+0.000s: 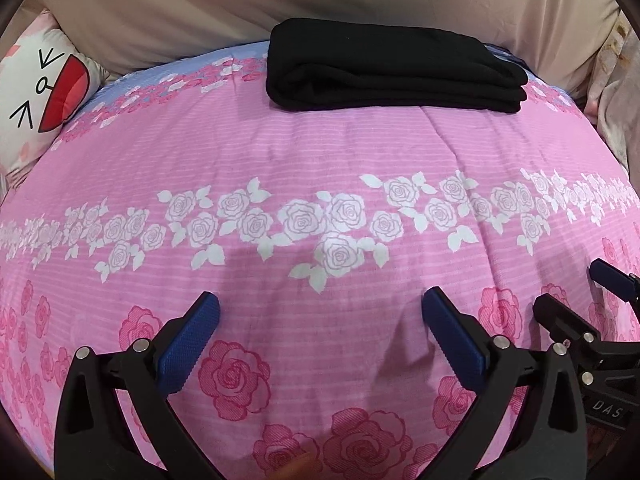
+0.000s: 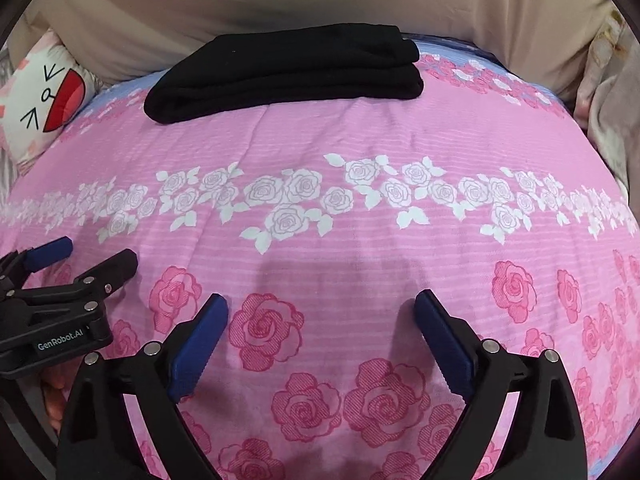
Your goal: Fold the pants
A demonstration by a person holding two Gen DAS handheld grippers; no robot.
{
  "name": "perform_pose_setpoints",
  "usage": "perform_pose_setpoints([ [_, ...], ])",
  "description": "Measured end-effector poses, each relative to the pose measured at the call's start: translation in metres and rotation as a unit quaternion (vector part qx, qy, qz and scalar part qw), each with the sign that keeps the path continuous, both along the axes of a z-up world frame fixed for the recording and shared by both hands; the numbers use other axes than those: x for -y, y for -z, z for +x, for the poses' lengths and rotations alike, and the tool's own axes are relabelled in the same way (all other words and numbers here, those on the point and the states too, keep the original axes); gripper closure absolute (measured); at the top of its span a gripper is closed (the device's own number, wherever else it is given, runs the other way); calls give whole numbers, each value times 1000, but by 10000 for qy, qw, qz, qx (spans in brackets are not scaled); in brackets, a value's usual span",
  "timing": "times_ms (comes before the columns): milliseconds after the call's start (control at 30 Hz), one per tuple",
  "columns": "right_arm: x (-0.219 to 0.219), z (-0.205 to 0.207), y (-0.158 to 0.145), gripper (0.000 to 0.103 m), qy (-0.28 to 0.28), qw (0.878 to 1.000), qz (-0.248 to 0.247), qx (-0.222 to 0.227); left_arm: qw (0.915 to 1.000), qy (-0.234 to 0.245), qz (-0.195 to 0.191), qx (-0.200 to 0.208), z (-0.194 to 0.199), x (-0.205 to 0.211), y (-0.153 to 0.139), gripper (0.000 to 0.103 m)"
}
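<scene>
Pants folded, lying at far edge of bedspread. My left claw and right claw both released, empty. Risk: snagging bedspread, dragging stack loose.

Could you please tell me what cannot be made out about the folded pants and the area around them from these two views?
- Black pants: far side hidden by their own stack in both wrist views; the number of folds cannot be told.
- Cartoon pillow: cut off by the fisheye rim at left.
- Right gripper: in the left wrist view, partly cut off by the right edge.
- Left gripper: in the right wrist view, body cut off at left.
</scene>
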State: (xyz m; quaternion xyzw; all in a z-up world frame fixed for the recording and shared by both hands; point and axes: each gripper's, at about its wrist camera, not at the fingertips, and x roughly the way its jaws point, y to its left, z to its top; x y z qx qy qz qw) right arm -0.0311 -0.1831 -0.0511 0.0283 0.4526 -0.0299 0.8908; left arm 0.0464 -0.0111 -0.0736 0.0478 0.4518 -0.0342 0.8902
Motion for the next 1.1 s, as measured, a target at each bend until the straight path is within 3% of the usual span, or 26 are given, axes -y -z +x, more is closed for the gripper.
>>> perform_pose_setpoints([
  [200,2,-4,-1,11,74,9999,0,74,10000,-77,-11,-9,-1,-2,-1,5],
  [300,8,-14,-11,11,234,9989,74,400,9986,-285,260,372,-11,-1,-17,5],
  [500,13,-24,-29,11,404,9960,248,757,9963,-151,105,837,-27,2,-56,5],
  [667,11,-22,-33,11,440,9958,115,796,9962,-219,-32,839,-26,2,-61,5],
  [800,10,-22,-33,11,462,9957,123,796,9933,-504,81,1036,-32,1,-65,5],
  [1100,7,-22,-42,11,492,9944,141,928,9932,-257,181,1118,-35,7,-69,5],
])
